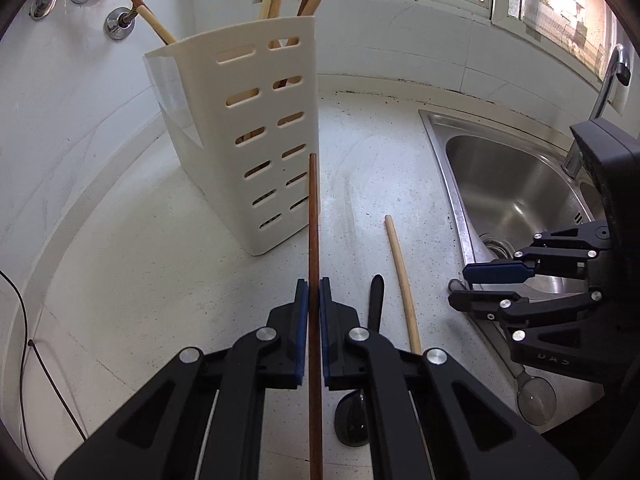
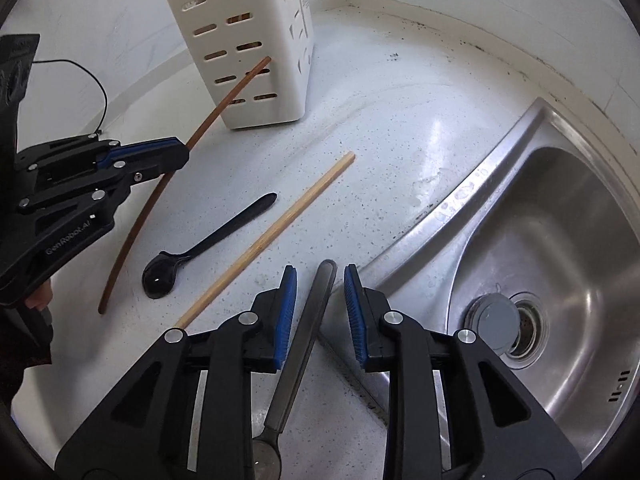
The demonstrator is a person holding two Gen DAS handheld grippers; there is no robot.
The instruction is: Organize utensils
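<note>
Loose chopsticks: one dark (image 2: 132,236), one pale (image 2: 264,240); two spoons, black (image 2: 208,244) and metal (image 2: 304,344); one holder (image 2: 240,40).

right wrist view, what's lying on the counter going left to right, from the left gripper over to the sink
left gripper → dark brown chopstick shut in it → black spoon → light bamboo chopstick → metal spoon handle between the open right gripper's fingers → sink

Steel sink (image 2: 560,208), faucet (image 1: 608,76), black cable (image 2: 92,76)
</note>
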